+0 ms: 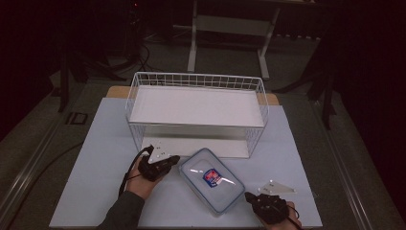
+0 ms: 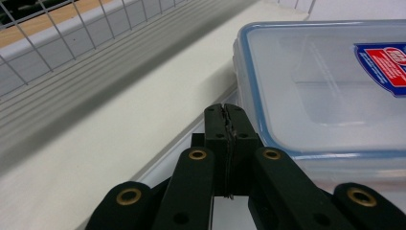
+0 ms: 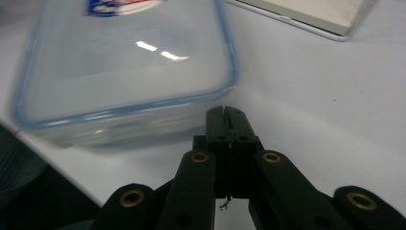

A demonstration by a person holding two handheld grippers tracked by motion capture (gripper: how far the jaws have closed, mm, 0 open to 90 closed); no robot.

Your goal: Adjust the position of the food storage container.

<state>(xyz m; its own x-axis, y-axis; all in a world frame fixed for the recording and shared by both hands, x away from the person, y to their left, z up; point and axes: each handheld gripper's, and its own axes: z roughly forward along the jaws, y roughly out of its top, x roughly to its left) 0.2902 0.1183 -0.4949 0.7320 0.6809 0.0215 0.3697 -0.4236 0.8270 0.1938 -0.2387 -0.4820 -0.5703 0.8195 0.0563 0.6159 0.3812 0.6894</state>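
Note:
A clear plastic food box [image 1: 211, 179] with a blue-rimmed lid and a red and blue label lies flat on the white table, in front of the wire rack. My left gripper [image 1: 175, 158] is shut, empty, its tips at the box's near left corner. In the left gripper view the closed jaws [image 2: 224, 109] point at the box [image 2: 325, 86] edge, just beside it. My right gripper [image 1: 248, 196] is shut too, with nothing in it, at the box's near right end. The right gripper view has the tips [image 3: 225, 111] just short of the box [image 3: 129, 62] wall.
A white wire rack [image 1: 196, 111] with a white shelf board stands behind the box, open at the front. The white table top [image 1: 95, 182] ends close behind both hands. Beyond the table are dark floor, cables and a desk frame [image 1: 230, 28].

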